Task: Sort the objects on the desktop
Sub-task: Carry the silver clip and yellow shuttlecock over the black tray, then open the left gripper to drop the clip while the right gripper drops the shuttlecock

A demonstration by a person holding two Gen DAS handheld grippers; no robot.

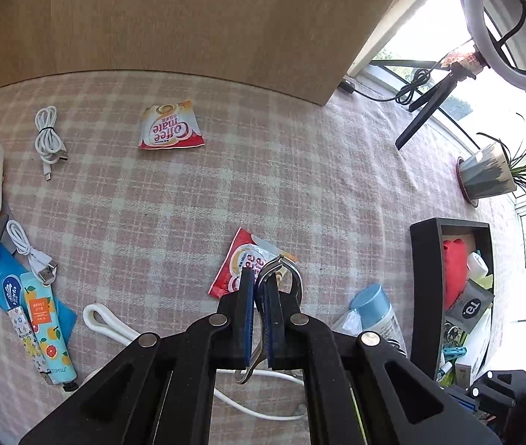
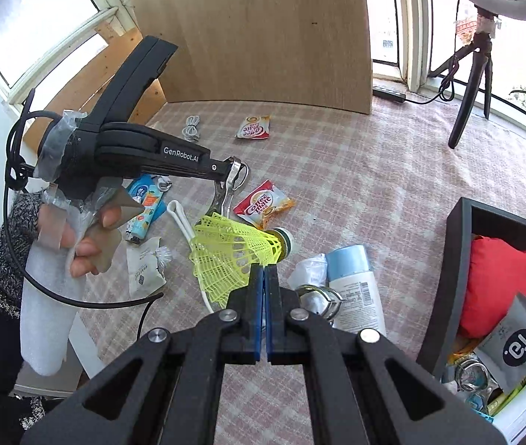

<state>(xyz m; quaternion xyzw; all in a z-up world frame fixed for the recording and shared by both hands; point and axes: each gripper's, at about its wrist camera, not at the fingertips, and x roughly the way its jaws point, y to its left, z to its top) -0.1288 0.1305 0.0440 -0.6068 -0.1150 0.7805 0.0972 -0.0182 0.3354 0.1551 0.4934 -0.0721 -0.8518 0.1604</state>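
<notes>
Left hand-held gripper (image 1: 260,285) pinches metal nail clippers (image 1: 279,278); right hand-held gripper (image 2: 264,272) clamps a yellow shuttlecock (image 2: 233,252)

This looks like a room in a home, set up for recording. Beyond the fingers lies a table under a pink checked cloth (image 1: 300,170), strewn with household odds and ends: coffee creamer sachets (image 1: 171,125), a coiled white cable (image 1: 48,137), a hand cream tube (image 1: 48,333). To the right of the fingers sit a potted plant (image 1: 493,170), a ring light on a small tripod (image 1: 500,26) and sunlit windows (image 2: 33,26). A black storage box (image 2: 459,282) holds assorted small items.
</notes>
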